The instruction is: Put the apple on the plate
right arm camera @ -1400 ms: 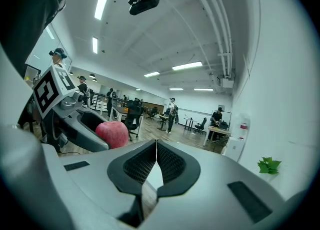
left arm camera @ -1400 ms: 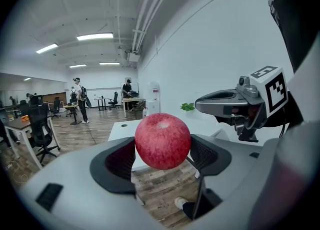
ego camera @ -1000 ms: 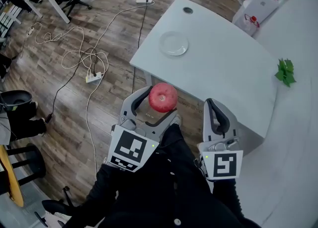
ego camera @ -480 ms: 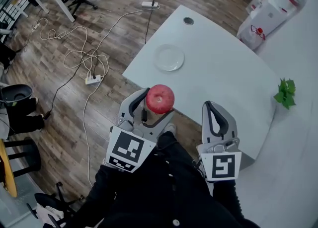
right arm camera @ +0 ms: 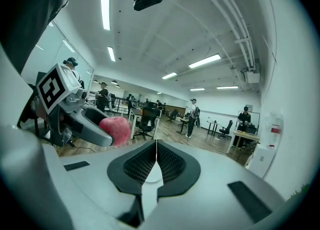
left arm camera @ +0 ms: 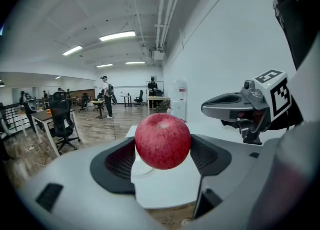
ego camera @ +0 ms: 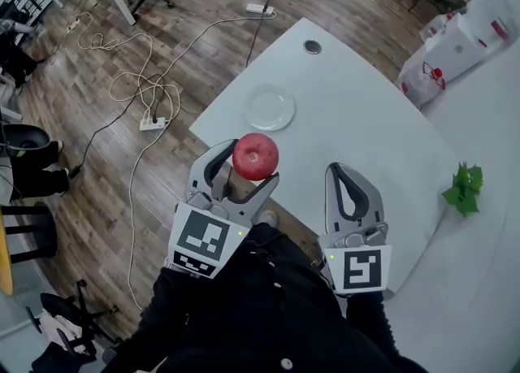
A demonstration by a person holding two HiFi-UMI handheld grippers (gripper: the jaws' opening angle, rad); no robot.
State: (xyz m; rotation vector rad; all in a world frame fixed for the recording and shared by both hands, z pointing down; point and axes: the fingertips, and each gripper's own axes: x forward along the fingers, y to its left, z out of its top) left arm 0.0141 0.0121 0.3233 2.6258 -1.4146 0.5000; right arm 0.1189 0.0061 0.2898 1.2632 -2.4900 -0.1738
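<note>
One apple (ego camera: 255, 156) | pinched by left gripper (ego camera: 246, 170) (plate (ego camera: 270, 109) ahead) | right gripper (ego camera: 351, 172) fingers together

Red apple (ego camera: 255, 156), white plate (ego camera: 270, 109), pale grey table (ego camera: 357, 127), brown wood-grain floor (ego camera: 195, 6); grey left gripper (ego camera: 246, 171) and right gripper (ego camera: 340, 171) carry black-and-white square markers.

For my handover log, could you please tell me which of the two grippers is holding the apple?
The left gripper: its jaws clamp the red apple, whereas the right gripper has its jaws shut together on nothing.
</note>
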